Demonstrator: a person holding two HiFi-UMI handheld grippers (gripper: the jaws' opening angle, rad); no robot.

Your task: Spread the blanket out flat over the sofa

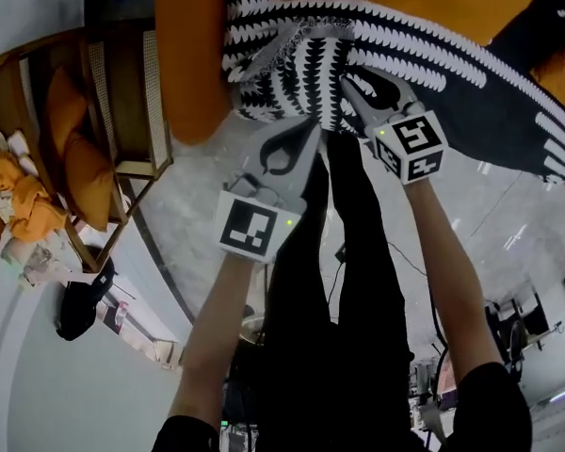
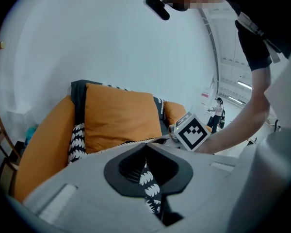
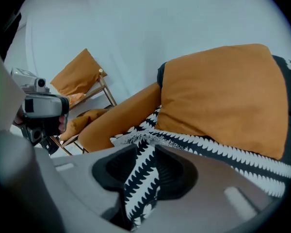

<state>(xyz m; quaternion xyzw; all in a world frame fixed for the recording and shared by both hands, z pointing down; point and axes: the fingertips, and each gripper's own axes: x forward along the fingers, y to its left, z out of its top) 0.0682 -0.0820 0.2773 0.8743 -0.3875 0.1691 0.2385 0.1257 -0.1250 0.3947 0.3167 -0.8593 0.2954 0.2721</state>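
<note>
Left gripper (image 2: 146, 145): clenched on a narrow fold of blanket (image 1: 292, 69), pinched thin between the jaws. Right gripper (image 3: 146, 149): jaws parted, a wider band of the same cloth running down between them. Resting against the pads, apparently, rather than squeezed, so best read as released. Both side by side and near each other at the sofa's front edge in the head view, tips in the gathered corner.

Beyond the tips: blanket on the sofa (image 1: 193, 55), not on the floor. Heaped in ruffled folds at the corner by the orange arm, patterned side up. Further right, stretched along the seat in a long dark sweep with white toothed borders, partly smooth, partly creased. Also tucked or trailing beside the back cushion (image 3: 223, 91) in the left gripper view; exact lie there hard to tell.

Judged progress: early to middle. Done: cloth on the seat and roughly laid lengthwise. Left: gathered corner to be pulled out toward the arm and front, folds shaken loose, edges squared. Back cushions bare orange, uncovered. No flat spread yet at the near end. Likely need for a fresh grip on the right side before any pulling.
</note>
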